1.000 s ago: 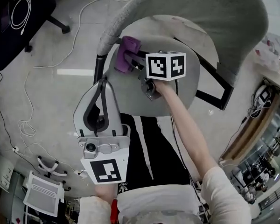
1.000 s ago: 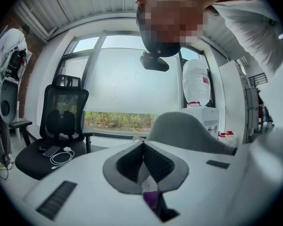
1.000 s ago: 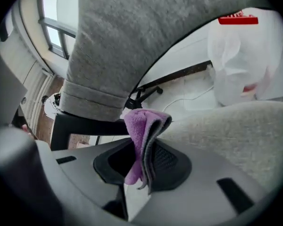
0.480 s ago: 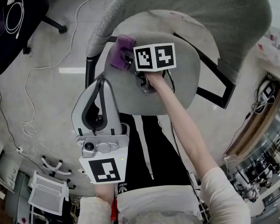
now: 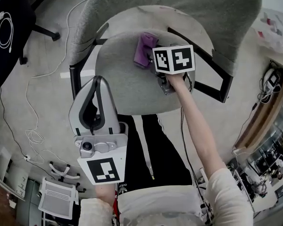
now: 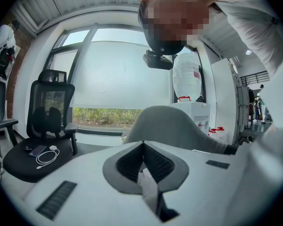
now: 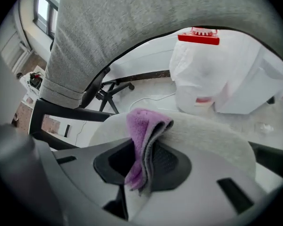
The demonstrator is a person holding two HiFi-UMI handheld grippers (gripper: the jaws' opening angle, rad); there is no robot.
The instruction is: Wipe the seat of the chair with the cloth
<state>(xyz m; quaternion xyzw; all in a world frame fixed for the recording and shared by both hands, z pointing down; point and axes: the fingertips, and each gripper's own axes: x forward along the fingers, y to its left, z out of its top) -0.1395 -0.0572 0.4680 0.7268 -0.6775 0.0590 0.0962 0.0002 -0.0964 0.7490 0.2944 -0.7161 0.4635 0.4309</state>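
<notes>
The grey chair seat (image 5: 127, 86) lies below me, its curved backrest (image 5: 188, 8) at the top. A purple cloth (image 5: 144, 48) rests on the rear middle of the seat, and my right gripper (image 5: 151, 55) is shut on it beneath its marker cube. In the right gripper view the folded cloth (image 7: 144, 135) hangs pinched between the dark pads (image 7: 167, 161) and touches the seat (image 7: 207, 133). My left gripper (image 5: 98, 81) is held off the seat's front left edge, near my body. In the left gripper view, the left gripper (image 6: 143, 145) has its jaws together with nothing between them.
A black office chair (image 5: 9, 22) with a white cable (image 5: 4, 27) on it stands at the far left, also in the left gripper view as the black chair (image 6: 47, 107). Cables (image 5: 30, 102) trail over the floor. A white bag (image 7: 212, 74) sits behind the seat. Black armrest bars (image 5: 212, 86) flank the seat.
My right gripper has carried the purple cloth from the seat's rear left edge rightward to the rear middle. The left gripper has stayed where it was.
</notes>
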